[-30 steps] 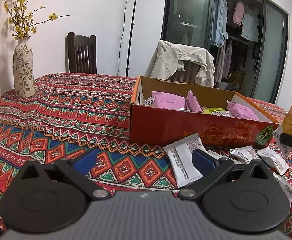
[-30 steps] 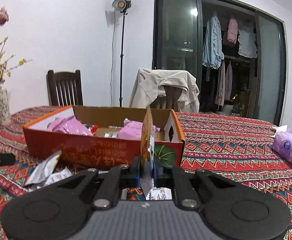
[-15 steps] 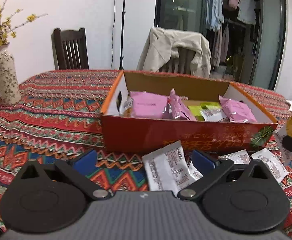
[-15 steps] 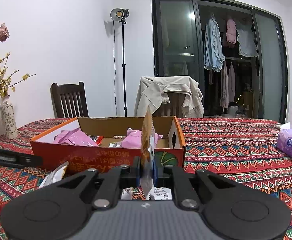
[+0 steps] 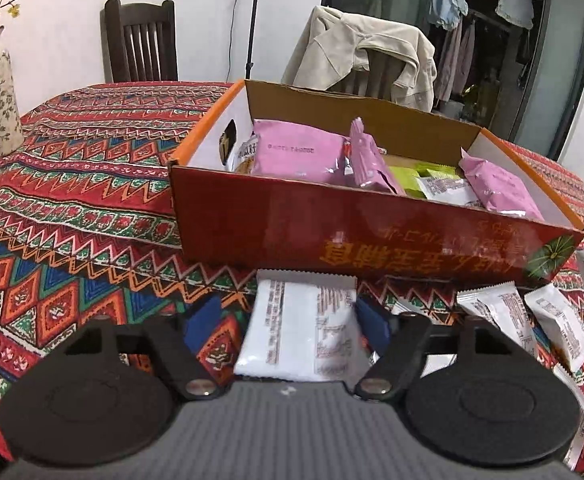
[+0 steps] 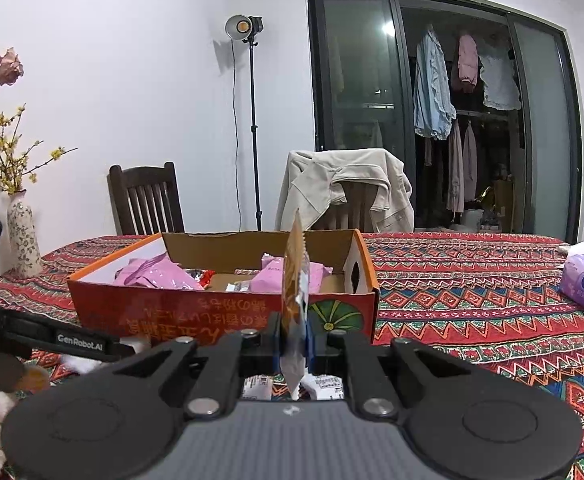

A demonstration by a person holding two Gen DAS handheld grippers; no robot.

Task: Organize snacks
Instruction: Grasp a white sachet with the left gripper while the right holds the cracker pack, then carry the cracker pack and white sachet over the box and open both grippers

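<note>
- From the left wrist view, the left gripper (image 5: 287, 320) hangs low over the patterned tablecloth (image 5: 71, 184), just in front of the red cardboard box (image 5: 372, 236).
- A white snack packet (image 5: 300, 332) lies flat between its blue pads (image 5: 201, 320). The jaws have just been closing in on it, yet a strip of cloth shows between the left pad and the packet, so they stand apart and do not clamp it.
- More white packets (image 5: 532, 320) lie scattered to the right along the box front. Pink packets (image 5: 296, 152) and green ones (image 5: 416, 176) already sit inside the box.
- From the right wrist view, the right gripper (image 6: 296, 340) is clamped tight on an orange snack packet (image 6: 294, 276), held upright on edge above the table, short of the box's near wall (image 6: 171, 312).
- The left-hand tool (image 6: 31, 332) shows at the left edge of this view.
- I judge the step in hand to be the left pickup of the white packet, with the right-hand packet waiting to be dropped.
- Next, the left jaws likely need to squeeze fully on the packet before lifting it over the wall; the right needs carrying forward over the rim before letting go.
</note>
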